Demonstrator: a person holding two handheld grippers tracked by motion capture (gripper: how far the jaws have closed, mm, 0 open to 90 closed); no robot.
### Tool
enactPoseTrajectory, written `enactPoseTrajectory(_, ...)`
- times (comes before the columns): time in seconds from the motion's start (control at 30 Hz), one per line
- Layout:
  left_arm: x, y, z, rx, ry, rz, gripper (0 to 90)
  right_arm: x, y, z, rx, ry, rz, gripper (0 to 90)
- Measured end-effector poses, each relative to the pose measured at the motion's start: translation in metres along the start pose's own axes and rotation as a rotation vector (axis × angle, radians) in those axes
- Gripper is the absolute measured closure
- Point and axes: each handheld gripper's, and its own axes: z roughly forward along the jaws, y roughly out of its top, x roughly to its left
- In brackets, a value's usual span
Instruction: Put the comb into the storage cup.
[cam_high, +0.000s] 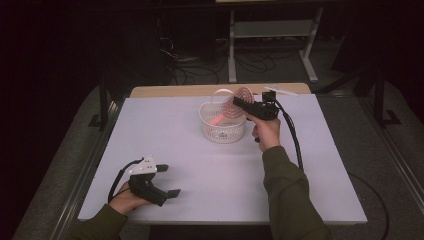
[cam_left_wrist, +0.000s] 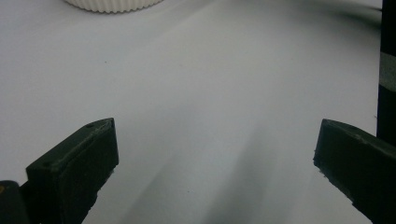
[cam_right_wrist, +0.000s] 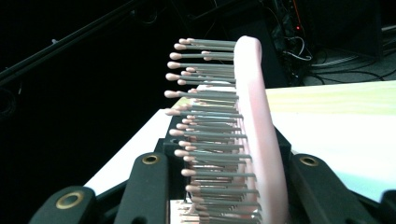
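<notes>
A: What is the right hand-held gripper (cam_high: 239, 103) doing?

B: Its jaws are clamped on a pink hairbrush (cam_high: 234, 107). In the right gripper view the two black jaws press on either side of the hairbrush (cam_right_wrist: 243, 130), one against the bristle side and one against the smooth pink back, so it has a firm hold at the narrowest its jaws go.

A: And where does the brush sit?

B: In the high view it is held in the air over the white basket (cam_high: 223, 131), tilted, with its handle end pointing down into the basket. The basket stands on the white counter (cam_high: 200, 165) towards the far side, near the middle. Whether the brush touches the basket I cannot tell.

A: The left hand-held gripper (cam_high: 167, 181)?

B: It rests low near the front left corner of the counter, in the person's left hand (cam_high: 126, 200). In the left gripper view its jaws stand wide apart with nothing but bare counter (cam_left_wrist: 210, 107) between them, so it holds nothing. The bottom of the basket (cam_left_wrist: 112, 4) shows at the top edge of that view, well away from the jaws
</notes>
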Motion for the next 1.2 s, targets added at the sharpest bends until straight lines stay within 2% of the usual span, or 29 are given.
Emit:
enactPoseTrajectory(0.57,0.0,0.0,0.0,0.001,-0.001,0.002,0.0,-0.005,-0.005,0.003,0.015,-0.012,0.006,62.4)
enactPoseTrajectory(0.8,-0.001,0.0,0.001,0.003,-0.003,0.002,0.0,-0.01,-0.006,0.002,0.022,-0.02,0.025,61.4)
enactPoseTrajectory(1.2,-0.001,0.0,0.001,0.004,-0.004,0.003,0.0,-0.013,-0.007,0.001,0.025,-0.045,0.016,60.0)
